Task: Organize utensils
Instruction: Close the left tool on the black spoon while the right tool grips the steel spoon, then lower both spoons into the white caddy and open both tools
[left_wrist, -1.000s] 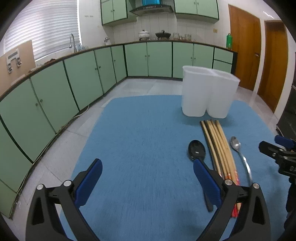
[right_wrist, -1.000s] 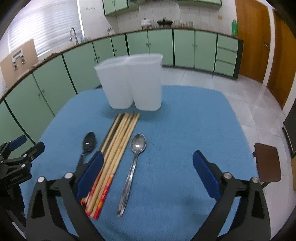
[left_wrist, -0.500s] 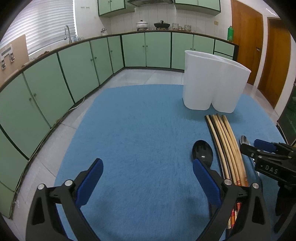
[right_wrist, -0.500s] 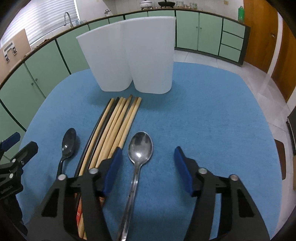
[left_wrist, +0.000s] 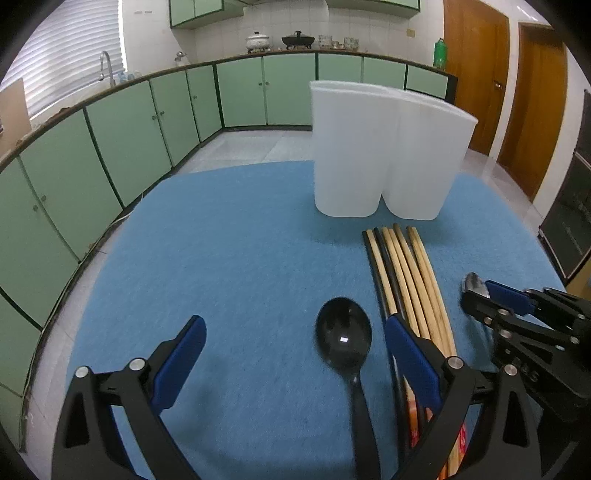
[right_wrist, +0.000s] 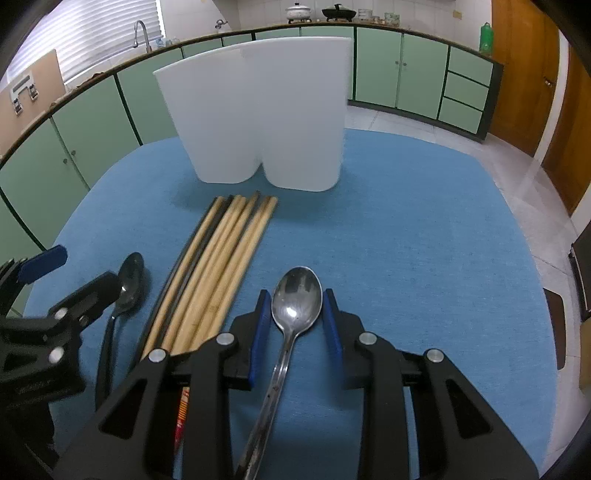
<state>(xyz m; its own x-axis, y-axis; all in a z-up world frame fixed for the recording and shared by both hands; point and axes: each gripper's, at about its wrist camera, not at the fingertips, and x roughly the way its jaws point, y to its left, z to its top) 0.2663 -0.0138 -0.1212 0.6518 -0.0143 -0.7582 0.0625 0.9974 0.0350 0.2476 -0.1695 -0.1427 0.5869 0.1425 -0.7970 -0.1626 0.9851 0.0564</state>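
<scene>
While my right claw (right_wrist: 295, 325) has just been closing, the steel spoon (right_wrist: 295, 299) lies between its blue pads (right_wrist: 258, 328), which stand just beside the bowl on both sides; I cannot tell if they touch it yet. My left claw (left_wrist: 291, 354) is wide apart over the black spoon (left_wrist: 343, 339), with nothing pressed. The chopsticks (right_wrist: 218, 266) lie in a bundle between the two spoons, their far ends near the white holder (right_wrist: 266, 110), which stands toward the far edge of the blue counter (right_wrist: 424, 240). To the right of the steel spoon the counter has much open room. The handles' near ends are hidden under my claws. Red print on one chopstick is too small to read.
</scene>
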